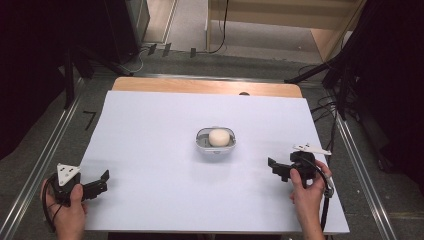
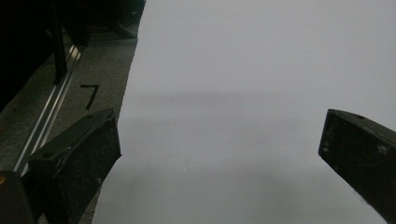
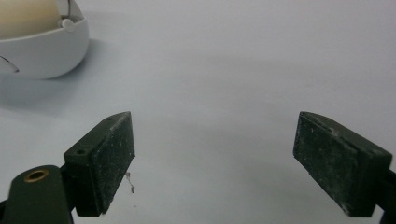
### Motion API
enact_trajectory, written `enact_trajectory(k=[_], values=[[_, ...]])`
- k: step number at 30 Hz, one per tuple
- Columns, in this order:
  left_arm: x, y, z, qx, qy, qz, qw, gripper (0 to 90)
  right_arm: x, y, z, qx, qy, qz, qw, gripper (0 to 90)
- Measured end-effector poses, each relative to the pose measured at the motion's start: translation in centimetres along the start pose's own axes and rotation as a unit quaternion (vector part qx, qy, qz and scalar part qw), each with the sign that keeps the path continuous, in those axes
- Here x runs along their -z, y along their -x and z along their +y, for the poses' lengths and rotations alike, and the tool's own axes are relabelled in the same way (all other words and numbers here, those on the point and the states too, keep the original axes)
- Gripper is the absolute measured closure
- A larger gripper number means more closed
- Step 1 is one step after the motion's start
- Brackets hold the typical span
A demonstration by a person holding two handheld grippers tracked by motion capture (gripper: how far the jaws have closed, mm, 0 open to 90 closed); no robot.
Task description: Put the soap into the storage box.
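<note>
High view: a small white bowl [image 1: 215,143] sits near the middle of the tabletop [image 1: 150,130], which is covered by a white sheet, and a pale round ball [image 1: 219,137] rests inside the bowl. The right gripper [image 1: 276,168] is to the right of the bowl and a little nearer the person, apart from it, with its fingers pointing toward the bowl's side of the tabletop. A hand [image 1: 309,192] grips it from behind, and a cable trails down beside the wrist. The left gripper [image 1: 102,183] is well apart from the bowl, down at the near left corner of the sheet, held by the other hand [image 1: 70,210], with a grey three-cornered plate on top.

Left gripper view: the left gripper's fingers [image 2: 79,158] stand wide apart with nothing between them, just bare white sheet. The bowl is not in front of them. The sheet's left edge runs past the left finger, and on the grey floor beyond it is a black mark [image 2: 89,93] shaped like a seven.

Right gripper view: the right gripper's fingers [image 3: 105,158] are spread and hold nothing. The bowl [image 3: 44,49] is at the upper left, ahead of the left finger and clear of it, with the ball [image 3: 28,18] showing above its rim.
</note>
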State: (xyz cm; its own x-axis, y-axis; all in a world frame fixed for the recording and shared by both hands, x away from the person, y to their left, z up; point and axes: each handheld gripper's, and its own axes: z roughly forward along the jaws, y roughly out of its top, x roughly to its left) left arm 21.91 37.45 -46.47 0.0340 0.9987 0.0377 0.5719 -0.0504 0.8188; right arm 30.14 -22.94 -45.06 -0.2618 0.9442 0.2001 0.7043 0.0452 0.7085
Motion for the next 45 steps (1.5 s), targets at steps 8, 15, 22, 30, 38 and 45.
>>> enact_trajectory(k=[8,15,22,30,38,45], values=[[0.0,0.0,0.0,0.001,0.0,-0.001,1.0,0.0,0.6,1.4,-0.9,-0.006,-0.002,-0.013,0.9999,13.6],[0.0,0.0,0.0,0.002,0.001,0.0,1.0,0.0,0.9,2.6,-2.0,-0.015,-0.006,-0.021,0.9997,13.6],[0.1,0.0,0.0,0.004,0.002,-0.001,1.0,0.0,1.5,4.0,-3.0,-0.019,0.001,-0.026,0.9995,13.5],[0.1,0.0,0.0,0.004,0.002,-0.001,1.0,0.0,2.4,5.5,-3.9,-0.03,0.004,-0.034,0.9989,13.5],[0.1,0.0,0.0,0.005,0.003,0.0,1.0,0.0,3.8,7.3,-5.0,-0.041,0.009,-0.053,0.9977,13.5],[0.1,0.0,0.0,0.006,0.003,-0.001,1.0,0.0,4.9,8.9,-6.2,-0.054,0.014,-0.07,0.996,13.5]])
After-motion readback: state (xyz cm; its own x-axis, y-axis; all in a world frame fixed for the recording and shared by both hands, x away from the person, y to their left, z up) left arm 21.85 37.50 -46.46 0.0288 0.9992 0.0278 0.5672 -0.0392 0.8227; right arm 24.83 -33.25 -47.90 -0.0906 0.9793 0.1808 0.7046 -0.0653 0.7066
